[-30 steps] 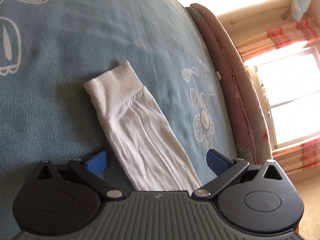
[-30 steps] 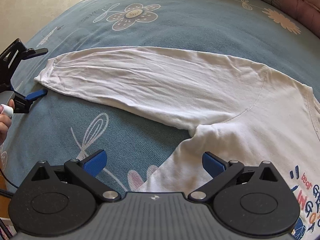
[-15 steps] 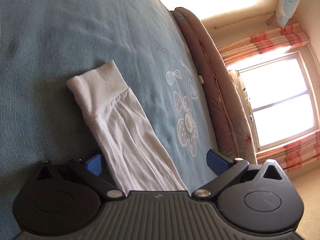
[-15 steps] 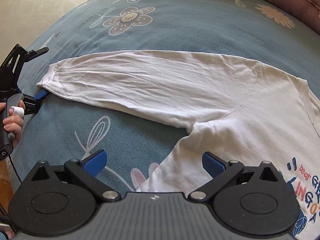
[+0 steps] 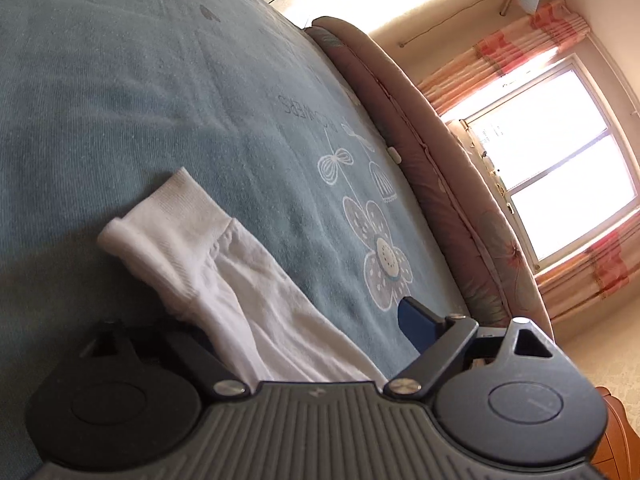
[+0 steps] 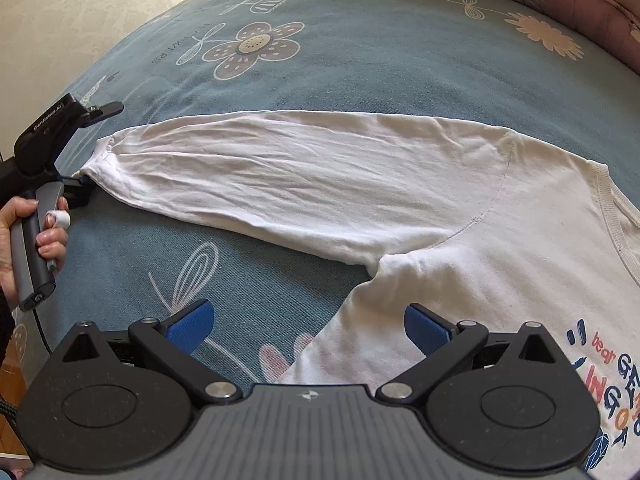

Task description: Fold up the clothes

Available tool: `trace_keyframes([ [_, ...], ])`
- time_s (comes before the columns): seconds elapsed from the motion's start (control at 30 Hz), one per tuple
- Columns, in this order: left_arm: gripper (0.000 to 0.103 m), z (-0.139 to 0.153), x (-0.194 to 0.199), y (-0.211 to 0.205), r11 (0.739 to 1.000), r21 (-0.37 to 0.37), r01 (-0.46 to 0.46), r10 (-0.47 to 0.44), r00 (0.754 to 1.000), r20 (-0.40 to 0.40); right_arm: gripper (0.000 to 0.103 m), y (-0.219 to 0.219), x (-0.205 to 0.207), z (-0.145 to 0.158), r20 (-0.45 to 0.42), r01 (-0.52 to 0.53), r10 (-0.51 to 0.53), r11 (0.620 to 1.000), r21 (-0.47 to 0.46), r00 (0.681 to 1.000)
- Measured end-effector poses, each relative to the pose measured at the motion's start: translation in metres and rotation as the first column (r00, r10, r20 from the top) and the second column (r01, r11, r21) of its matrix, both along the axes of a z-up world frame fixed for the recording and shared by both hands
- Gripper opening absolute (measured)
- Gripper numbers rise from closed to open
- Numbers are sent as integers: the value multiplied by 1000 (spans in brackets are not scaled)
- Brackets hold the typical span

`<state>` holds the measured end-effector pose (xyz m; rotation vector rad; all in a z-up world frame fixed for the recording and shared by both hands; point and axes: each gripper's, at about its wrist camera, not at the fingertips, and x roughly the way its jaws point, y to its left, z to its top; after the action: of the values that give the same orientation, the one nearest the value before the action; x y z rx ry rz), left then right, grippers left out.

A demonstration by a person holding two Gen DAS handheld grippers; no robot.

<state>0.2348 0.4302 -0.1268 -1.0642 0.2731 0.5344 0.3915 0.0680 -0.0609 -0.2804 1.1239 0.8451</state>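
Through the left wrist camera, the white sleeve point(image 5: 256, 304) of the shirt runs up out of the left gripper point(image 5: 304, 344) and away across the teal bedspread point(image 5: 168, 92), its ribbed cuff point(image 5: 172, 220) at the far end with one corner curled up off the cover. The sleeve's long axis lies nearly along the gripper's own line of sight, leaning to the left. The right-hand blue pad point(image 5: 416, 322) stands clear of the cloth with bedspread showing between, so the jaws are spread; the other finger is buried under the sleeve's edge and I can't see whether it touches. Beyond are the padded bed edge point(image 5: 436, 184) and a bright window point(image 5: 560, 172). From the right wrist camera, the white long-sleeved shirt point(image 6: 460, 240) lies flat on the bedspread, sleeve point(image 6: 280, 176) stretched straight out to the left, body running off the frame at right with only part of its coloured print point(image 6: 608, 384) showing. The right gripper point(image 6: 308, 326) hovers spread wide above the armpit, one pad over bedspread, the other over the shirt body. At the far left, a hand point(image 6: 24, 236) holds the left gripper by the cuff end, which is plainly the nearer tool for that sleeve; its tips are too small and dark to read there.
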Motion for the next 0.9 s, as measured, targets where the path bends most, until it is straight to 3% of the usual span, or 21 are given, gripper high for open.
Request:
trace_keyframes([
  [0.2, 89, 6, -7, -37, 992, 116, 48, -42, 998, -56, 103, -3, -1, 0, -3, 12, -12, 1000, -7, 1000],
  [0.33, 99, 11, 14, -38, 977, 201, 73, -52, 993, -107, 103, -5, -2, 0, 1, 15, -15, 1000, -8, 1000],
  [0.43, 99, 15, 24, -36, 985, 167, 38, -21, 995, -98, 103, -6, -4, 0, 3, 15, -15, 1000, -10, 1000],
  [0.53, 99, 23, 21, -38, 994, 103, 29, -25, 999, -41, 103, -8, -7, 2, 2, 14, -14, 1000, -7, 1000],
  [0.73, 99, 54, 21, -56, 989, 122, 78, -86, 995, 56, 103, -11, -10, 6, 13, 13, -13, 1000, 3, 1000],
  [0.9, 99, 74, 46, -72, 975, 155, 159, -172, 982, 77, 103, -19, -11, 7, 9, 33, -33, 999, 19, 999],
])
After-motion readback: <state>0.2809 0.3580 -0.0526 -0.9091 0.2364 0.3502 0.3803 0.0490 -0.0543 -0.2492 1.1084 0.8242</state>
